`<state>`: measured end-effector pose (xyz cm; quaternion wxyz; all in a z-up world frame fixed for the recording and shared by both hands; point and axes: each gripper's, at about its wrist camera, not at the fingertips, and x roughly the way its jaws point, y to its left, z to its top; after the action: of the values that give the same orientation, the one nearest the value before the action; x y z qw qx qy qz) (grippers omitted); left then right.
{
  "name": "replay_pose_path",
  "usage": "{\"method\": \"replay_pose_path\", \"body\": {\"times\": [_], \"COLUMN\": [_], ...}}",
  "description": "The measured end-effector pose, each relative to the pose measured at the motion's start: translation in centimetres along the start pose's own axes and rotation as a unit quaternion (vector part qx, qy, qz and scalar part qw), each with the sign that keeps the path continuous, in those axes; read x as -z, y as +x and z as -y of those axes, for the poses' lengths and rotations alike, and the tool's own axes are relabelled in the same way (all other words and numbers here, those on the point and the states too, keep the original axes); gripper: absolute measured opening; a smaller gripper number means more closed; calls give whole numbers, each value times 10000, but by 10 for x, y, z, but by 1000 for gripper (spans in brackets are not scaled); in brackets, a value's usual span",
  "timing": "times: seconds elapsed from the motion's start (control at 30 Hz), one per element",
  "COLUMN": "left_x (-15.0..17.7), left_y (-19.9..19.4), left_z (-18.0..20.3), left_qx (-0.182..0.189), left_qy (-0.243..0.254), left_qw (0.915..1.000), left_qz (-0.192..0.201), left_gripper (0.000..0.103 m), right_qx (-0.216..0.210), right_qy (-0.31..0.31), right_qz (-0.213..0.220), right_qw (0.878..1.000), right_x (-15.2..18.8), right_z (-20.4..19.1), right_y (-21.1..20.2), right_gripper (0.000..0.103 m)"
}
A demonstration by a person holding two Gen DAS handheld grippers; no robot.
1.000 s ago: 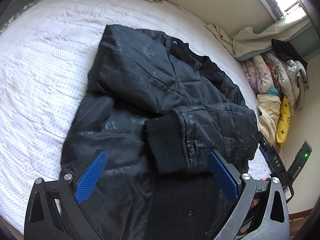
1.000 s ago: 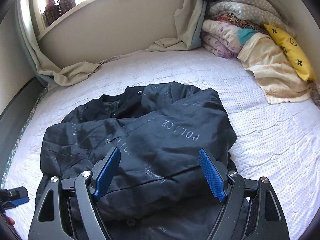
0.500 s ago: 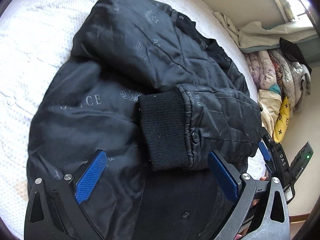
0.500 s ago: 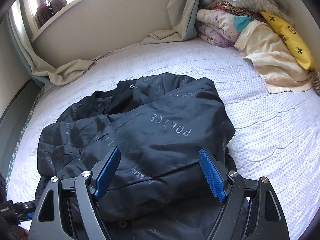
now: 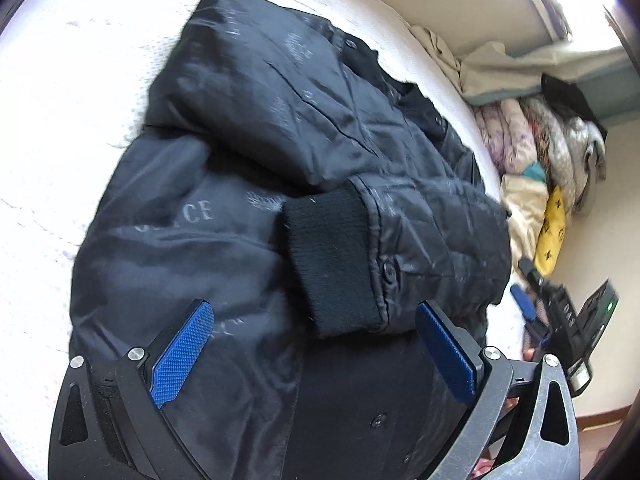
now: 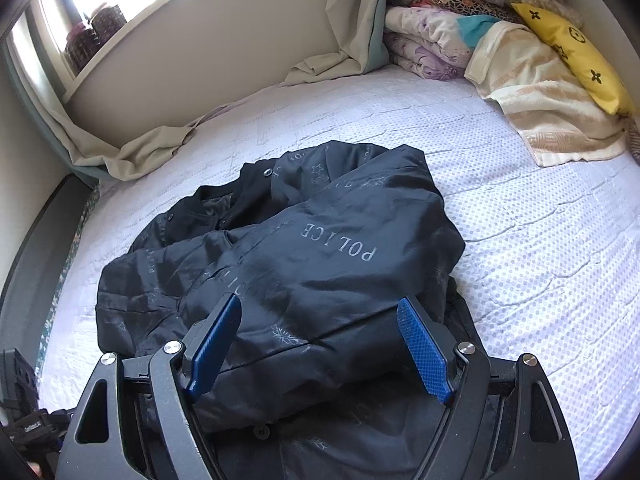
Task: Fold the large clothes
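A black padded jacket [image 5: 256, 128] printed with "POLICE" lies on the white bedspread [image 5: 60, 160]. One sleeve is folded across its front, and the ribbed cuff [image 5: 328, 260] rests near the middle. My left gripper [image 5: 316, 344] hangs open just over the jacket's near edge, its blue pads on either side of the cuff and nothing between them. From the other side, the jacket [image 6: 300, 264] fills the middle of the bed. My right gripper [image 6: 320, 340] is open above its near hem. The right gripper [image 5: 552, 312] also shows past the jacket's right edge.
A stack of folded blankets [image 6: 440, 36], a cream towel [image 6: 540, 92] and a yellow pillow [image 6: 568, 48] sit at the bed's far corner. A curtain [image 6: 140, 152] drapes onto the bed along the wall. Baskets [image 6: 96, 32] stand on the window sill. Bare bedspread [image 6: 520, 240] lies to the right.
My left gripper has sunk closer to the jacket, which now fills more of its view. The right gripper has stayed nearly in place, and both stayed open.
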<state>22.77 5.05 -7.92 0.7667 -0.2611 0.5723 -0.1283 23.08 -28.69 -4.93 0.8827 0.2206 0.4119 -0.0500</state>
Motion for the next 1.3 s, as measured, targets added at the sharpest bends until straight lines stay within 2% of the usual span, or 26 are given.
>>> {"method": "replay_pose_path", "body": {"times": [0.23,0.4,0.5,0.6,0.67,0.7,0.77,0.87,1.03,1.17,1.3], "left_x": [-11,-7,-4,-3,-3,-3,-2,0,-5,-13,-18], "left_y": [5,33,45,57,65,67,68,52,5,-18,-25], "left_z": [-14,2,16,26,28,27,30,40,47,37,21], "left_qx": [586,759,764,724,727,767,884,771,597,224,-88], "left_qy": [-493,-440,-262,-120,-86,-52,87,396,880,965,860], "left_qw": [9970,9958,9962,9967,9966,9963,9952,9958,9939,9932,9944], "left_qz": [50,-267,-324,-343,-373,-395,-418,-280,303,609,610], "left_gripper": [102,99,90,73,52,47,23,21,21,21,21], "right_qx": [-127,-238,-282,-308,-318,-318,-316,-301,-211,-170,-108], "right_qy": [122,258,306,351,379,394,417,448,521,526,378], "right_qz": [-89,-111,-122,-158,-191,-202,-213,-196,-87,9,80], "right_qw": [9998,9993,9991,9988,9986,9985,9984,9984,9984,9985,9992], "right_x": [-5,-7,-9,-9,-9,-9,-9,-9,-14,-16,-19], "right_z": [3,3,3,2,3,3,4,8,20,24,21], "right_y": [-1,-1,-1,1,3,4,5,4,-3,-9,-12], "right_gripper": [80,80,80,80,80,80,80,80,80,80,79]}}
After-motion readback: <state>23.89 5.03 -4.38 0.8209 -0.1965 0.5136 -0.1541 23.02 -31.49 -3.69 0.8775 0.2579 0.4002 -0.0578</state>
